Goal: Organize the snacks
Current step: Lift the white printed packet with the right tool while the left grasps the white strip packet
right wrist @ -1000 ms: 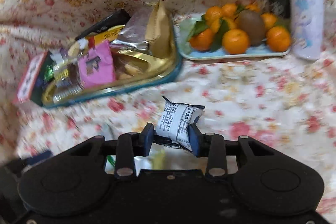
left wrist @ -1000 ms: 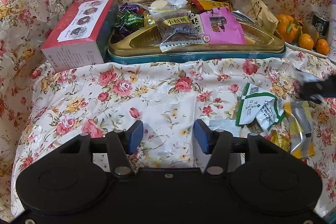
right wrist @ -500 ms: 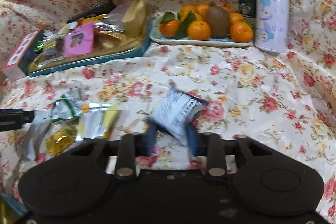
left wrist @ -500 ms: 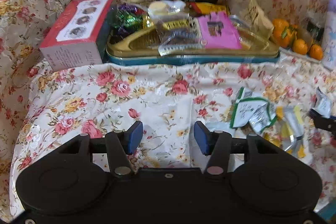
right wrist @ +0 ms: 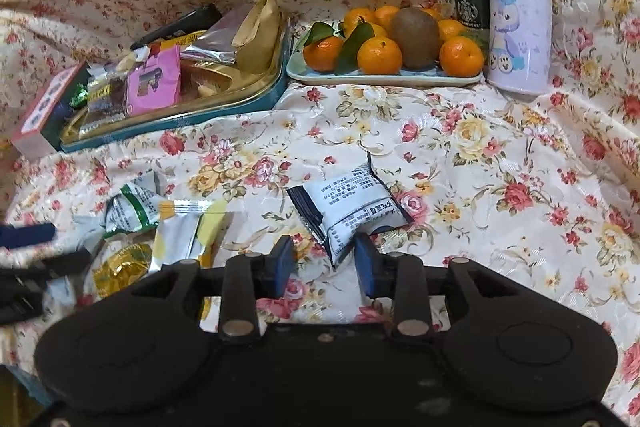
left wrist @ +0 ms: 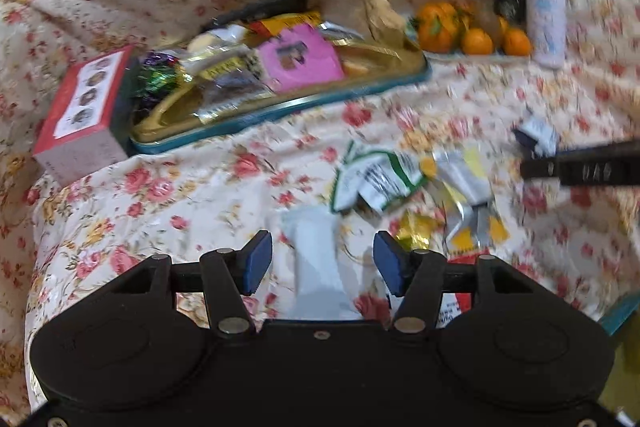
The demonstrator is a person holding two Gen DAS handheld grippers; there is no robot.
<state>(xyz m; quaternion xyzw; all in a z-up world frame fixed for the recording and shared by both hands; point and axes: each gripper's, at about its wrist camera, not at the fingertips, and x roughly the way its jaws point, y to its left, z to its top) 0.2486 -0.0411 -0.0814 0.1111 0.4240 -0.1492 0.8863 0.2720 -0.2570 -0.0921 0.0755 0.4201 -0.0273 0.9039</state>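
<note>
Just ahead of the right hand-held gripper [right wrist: 323,261], the white snack packet [right wrist: 349,209] lay flat on the flowered cloth [right wrist: 480,163], its long axis slanting away to the upper right, one corner between the parted, empty jaws. The left hand-held gripper [left wrist: 322,264], also open, hovered over a pale wrapper [left wrist: 316,263]. Beyond stood the snack tray [right wrist: 224,113] and fruit plate [right wrist: 384,79].

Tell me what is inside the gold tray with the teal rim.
The gold tray holds a pink packet, a tan paper pouch, a silver foil packet and green-wrapped candy. Whatever lies beneath them is covered.
</note>
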